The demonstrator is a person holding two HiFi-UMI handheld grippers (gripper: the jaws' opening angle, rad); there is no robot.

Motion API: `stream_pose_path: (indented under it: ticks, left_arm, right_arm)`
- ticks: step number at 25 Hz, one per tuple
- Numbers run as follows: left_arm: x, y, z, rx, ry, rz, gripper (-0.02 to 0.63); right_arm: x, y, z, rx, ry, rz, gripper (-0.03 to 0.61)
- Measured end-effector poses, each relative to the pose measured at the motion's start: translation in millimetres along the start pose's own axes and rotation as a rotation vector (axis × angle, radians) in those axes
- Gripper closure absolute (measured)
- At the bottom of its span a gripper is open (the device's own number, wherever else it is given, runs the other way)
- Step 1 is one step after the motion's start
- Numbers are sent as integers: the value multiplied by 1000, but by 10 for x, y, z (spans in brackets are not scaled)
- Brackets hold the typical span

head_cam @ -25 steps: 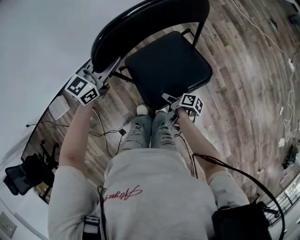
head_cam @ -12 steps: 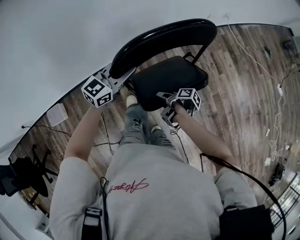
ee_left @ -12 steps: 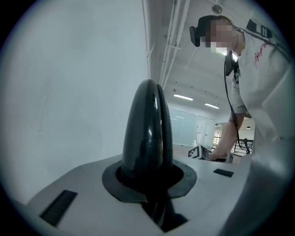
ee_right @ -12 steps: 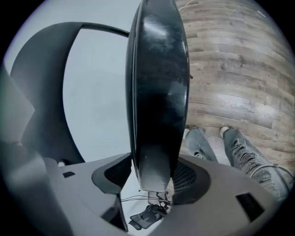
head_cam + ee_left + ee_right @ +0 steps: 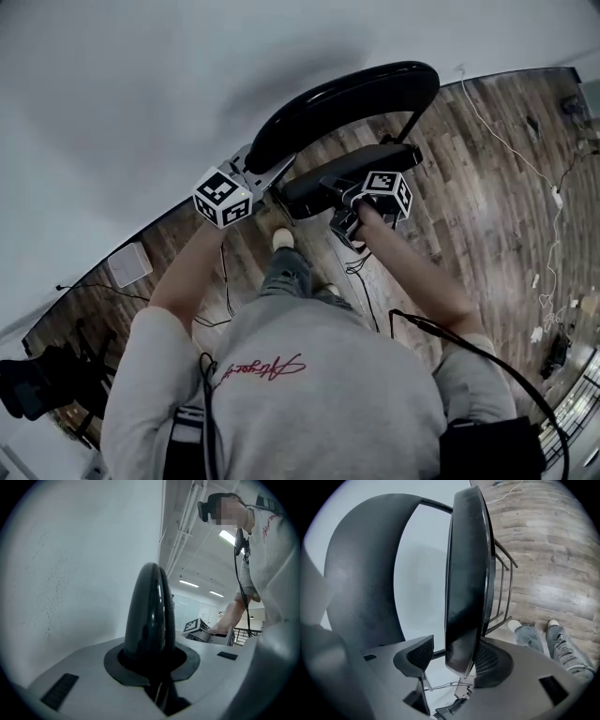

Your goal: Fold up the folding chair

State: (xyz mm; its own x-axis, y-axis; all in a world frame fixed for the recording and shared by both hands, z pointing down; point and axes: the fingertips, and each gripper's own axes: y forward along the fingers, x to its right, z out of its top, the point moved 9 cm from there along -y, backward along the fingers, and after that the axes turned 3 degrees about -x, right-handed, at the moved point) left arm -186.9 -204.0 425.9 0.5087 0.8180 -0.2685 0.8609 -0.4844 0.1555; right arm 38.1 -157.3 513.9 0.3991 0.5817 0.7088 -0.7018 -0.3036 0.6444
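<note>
The black folding chair stands in front of me by the white wall. In the head view its curved backrest [image 5: 347, 103] arches over the seat [image 5: 352, 169], which is tipped up and shows almost edge-on. My left gripper [image 5: 272, 171] is shut on the backrest's left end; in the left gripper view the backrest [image 5: 150, 616] rises from between the jaws of the left gripper [image 5: 153, 665]. My right gripper [image 5: 330, 192] is at the seat's front edge. In the right gripper view the seat [image 5: 466, 583] stands between the jaws of the right gripper [image 5: 454, 656], against the right finger, with a gap to the left pad [image 5: 417, 653].
Wood-plank floor [image 5: 469, 197] with loose cables [image 5: 506, 122] on the right. A white box [image 5: 131, 264] lies at the wall on the left and a dark office chair [image 5: 37, 384] stands at the bottom left. My shoe [image 5: 281, 239] is just below the chair.
The seat has swung from flat to nearly upright, toward the backrest. My right gripper has risen with its front edge. My left gripper has shifted up and right along with the backrest.
</note>
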Motion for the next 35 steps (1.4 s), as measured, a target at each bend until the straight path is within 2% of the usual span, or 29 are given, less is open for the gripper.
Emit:
stream_pose_path:
  ticks: [4, 7, 10, 22, 27, 31, 35]
  left_arm:
    - [-421, 43, 29, -3, -44, -1, 535]
    - [-664, 74, 37, -9, -84, -25, 535]
    - [-666, 75, 80, -6, -89, -32, 535]
    - [-773, 52, 225, -14, -93, -11, 537]
    - [-1013, 100, 112, -20, -119, -14, 537]
    - [-1208, -47, 224, -25, -122, -9, 537]
    - [-1137, -107, 336, -21, -103, -10, 537]
  right_arm:
    - [-229, 263, 153, 5, -10, 3, 336]
    - [-328, 455, 237, -5, -11, -29, 402]
    - [-370, 505, 222, -20, -15, -53, 414]
    - [-571, 542, 197, -9, -32, -45, 434]
    - [-613, 746, 324, -8, -16, -72, 434]
    - [-891, 957, 311, -14, -6, -89, 437]
    - [-1063, 971, 263, -8, 26, -110, 440]
